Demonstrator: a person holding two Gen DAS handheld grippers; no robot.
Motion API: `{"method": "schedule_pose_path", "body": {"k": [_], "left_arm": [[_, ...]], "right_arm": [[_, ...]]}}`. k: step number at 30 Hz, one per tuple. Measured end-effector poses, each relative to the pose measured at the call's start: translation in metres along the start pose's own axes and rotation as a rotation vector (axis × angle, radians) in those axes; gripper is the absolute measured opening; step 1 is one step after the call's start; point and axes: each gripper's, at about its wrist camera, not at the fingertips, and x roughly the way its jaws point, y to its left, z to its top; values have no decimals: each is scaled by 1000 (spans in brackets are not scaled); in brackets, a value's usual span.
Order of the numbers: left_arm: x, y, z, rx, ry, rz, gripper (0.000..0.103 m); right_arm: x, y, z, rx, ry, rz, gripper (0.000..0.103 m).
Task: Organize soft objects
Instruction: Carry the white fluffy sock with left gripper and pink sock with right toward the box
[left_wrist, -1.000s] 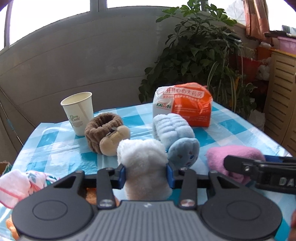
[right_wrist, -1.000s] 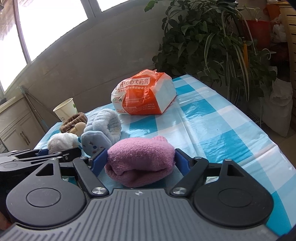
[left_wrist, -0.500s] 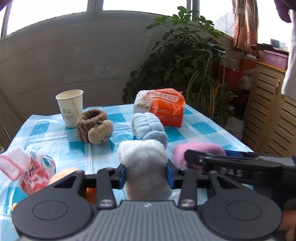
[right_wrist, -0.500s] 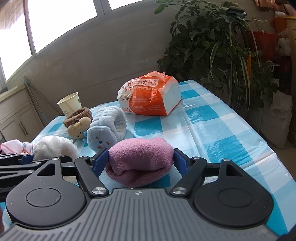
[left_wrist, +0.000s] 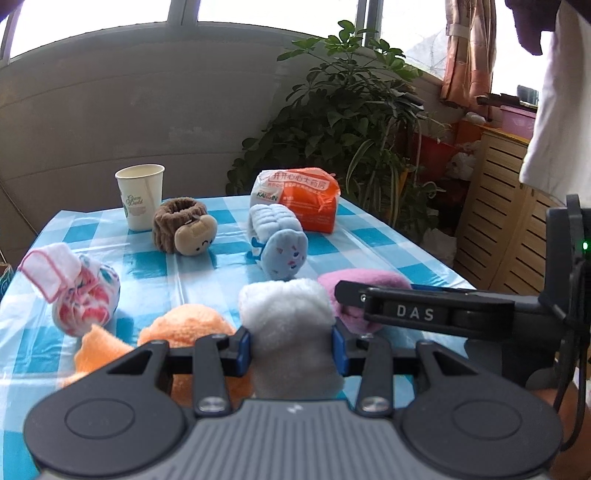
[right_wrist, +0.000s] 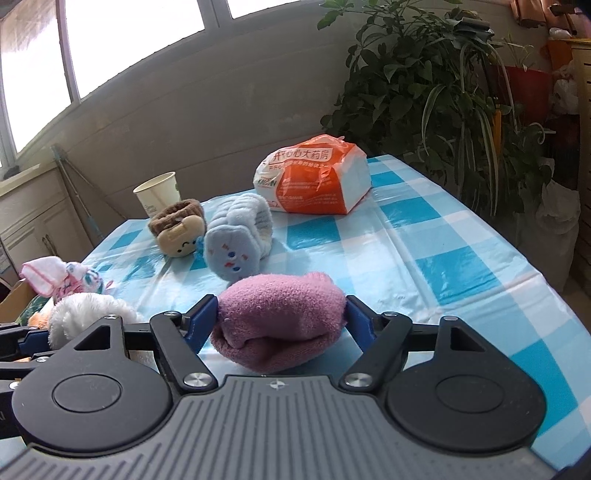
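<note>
My left gripper (left_wrist: 291, 343) is shut on a white fluffy sock roll (left_wrist: 288, 317) and holds it above the near part of the blue checked table (left_wrist: 373, 243). My right gripper (right_wrist: 279, 321) is shut on a purple sock roll (right_wrist: 277, 314), just right of the left one. The purple roll (left_wrist: 364, 282) and the right gripper's finger (left_wrist: 424, 312) show in the left wrist view. The white roll also shows in the right wrist view (right_wrist: 88, 310). An orange sock roll (left_wrist: 184, 328) lies under the left gripper. A pink patterned sock bundle (left_wrist: 81, 291) lies at the near left.
A brown plush wristband (left_wrist: 183, 229) and a light blue plush wristband (left_wrist: 279, 240) sit mid-table. A paper cup (left_wrist: 140, 195) stands at the back left, an orange and white plastic bag (left_wrist: 295, 195) at the back. A potted plant (left_wrist: 354, 122) and a wooden cabinet (left_wrist: 506, 218) stand beyond the table's right edge.
Both grippers have drawn back toward the near edge and risen, each still holding its sock roll. The orange roll and patterned bundle have come into the left wrist view.
</note>
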Motion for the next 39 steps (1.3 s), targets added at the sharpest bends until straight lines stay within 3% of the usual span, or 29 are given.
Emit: {"method": "schedule_pose_path", "body": {"k": [21, 39], "left_arm": [[-37, 49, -25, -67, -21, -22, 40], [-85, 92, -18, -179, -131, -48, 40]], "right_arm": [[-21, 36, -18, -44, -23, 48, 87], [-44, 89, -15, -138, -75, 81, 87]]}}
